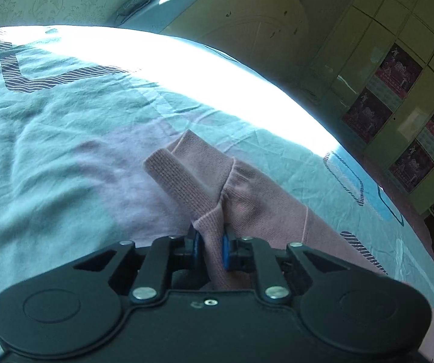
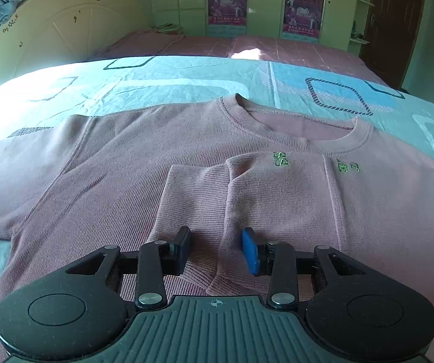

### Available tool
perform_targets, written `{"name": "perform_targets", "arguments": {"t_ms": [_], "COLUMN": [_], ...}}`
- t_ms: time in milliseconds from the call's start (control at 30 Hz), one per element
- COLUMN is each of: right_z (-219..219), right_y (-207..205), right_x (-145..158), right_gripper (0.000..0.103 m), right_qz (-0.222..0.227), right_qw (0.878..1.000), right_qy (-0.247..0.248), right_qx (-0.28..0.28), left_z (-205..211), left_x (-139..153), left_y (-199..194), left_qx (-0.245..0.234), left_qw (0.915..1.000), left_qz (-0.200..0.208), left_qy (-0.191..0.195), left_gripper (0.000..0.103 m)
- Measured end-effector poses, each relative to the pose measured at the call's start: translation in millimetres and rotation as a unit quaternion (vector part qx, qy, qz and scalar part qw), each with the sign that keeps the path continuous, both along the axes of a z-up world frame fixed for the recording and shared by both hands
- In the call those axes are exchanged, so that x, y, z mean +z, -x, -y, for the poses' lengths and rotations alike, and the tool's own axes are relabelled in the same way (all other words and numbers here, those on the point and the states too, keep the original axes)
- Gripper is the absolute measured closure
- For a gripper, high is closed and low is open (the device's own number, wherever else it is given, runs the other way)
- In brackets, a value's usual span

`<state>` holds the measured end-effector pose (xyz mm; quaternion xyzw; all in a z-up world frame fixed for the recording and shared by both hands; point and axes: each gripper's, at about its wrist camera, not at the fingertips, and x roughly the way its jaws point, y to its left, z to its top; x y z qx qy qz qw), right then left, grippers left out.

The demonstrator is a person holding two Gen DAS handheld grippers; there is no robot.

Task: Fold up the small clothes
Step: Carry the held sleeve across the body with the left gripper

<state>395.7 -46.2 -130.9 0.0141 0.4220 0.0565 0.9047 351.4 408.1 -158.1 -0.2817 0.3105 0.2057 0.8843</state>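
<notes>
sweater (image 2: 162,163) hem cropped, posters (image 2: 226,5) perhaps illegible

Light: hard daylight, blown-out white band across the bed (image 1: 217,69) at its far edge, left wrist view | Cast: teal-green tint, near bedding in dim shade | Optics: strong fisheye curvature, dark vignetted corners | Focus: sharp foreground, softer background wardrobe (image 2: 265,3)

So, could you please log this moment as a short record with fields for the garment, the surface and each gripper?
garment: pink sweater, spread front up, one cuff folded across the chest
embroidery: green marks below the collar
surface: light blue patterned bedsheet
left gripper: shut on the other ribbed cuff, cloth pinched between the pads
right gripper: open, fingers either side of the folded sleeve
background: headboard, wardrobe with posters
</notes>
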Motion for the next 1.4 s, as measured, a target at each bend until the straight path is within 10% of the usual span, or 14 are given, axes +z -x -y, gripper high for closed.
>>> {"name": "perform_targets", "arguments": {"t_ms": [367, 600, 900, 1033, 1233, 1400], "right_z": [8, 60, 151, 168, 160, 127], "right_y": [2, 12, 43, 53, 52, 50], "right_x": [-6, 27, 43, 47, 44, 45], "right_gripper": [0.065, 0.065, 0.064, 0.022, 0.022, 0.022], "right_qz": [0.008, 0.034, 0.044, 0.057, 0.049, 0.053], "right_qw": [1.0, 0.993, 0.988, 0.986, 0.983, 0.983], "right_qy": [-0.019, -0.111, -0.138, -0.151, -0.175, -0.174], "right_qx": [0.006, -0.011, -0.052, -0.049, -0.019, 0.03], "left_z": [100, 260, 442, 473, 459, 442], "left_x": [69, 108, 48, 8, 12, 24], "left_y": [2, -4, -17, -16, 16, 25], "left_qx": [-0.128, -0.31, -0.462, -0.499, -0.469, -0.448], "left_qw": [0.9869, 0.9406, 0.881, 0.8594, 0.8701, 0.8771], "left_qz": [0.083, 0.127, 0.078, 0.009, 0.011, 0.01], "left_qy": [-0.054, -0.056, -0.062, -0.11, -0.15, -0.174], "left_gripper": [0.097, 0.097, 0.096, 0.078, 0.037, 0.037]}}
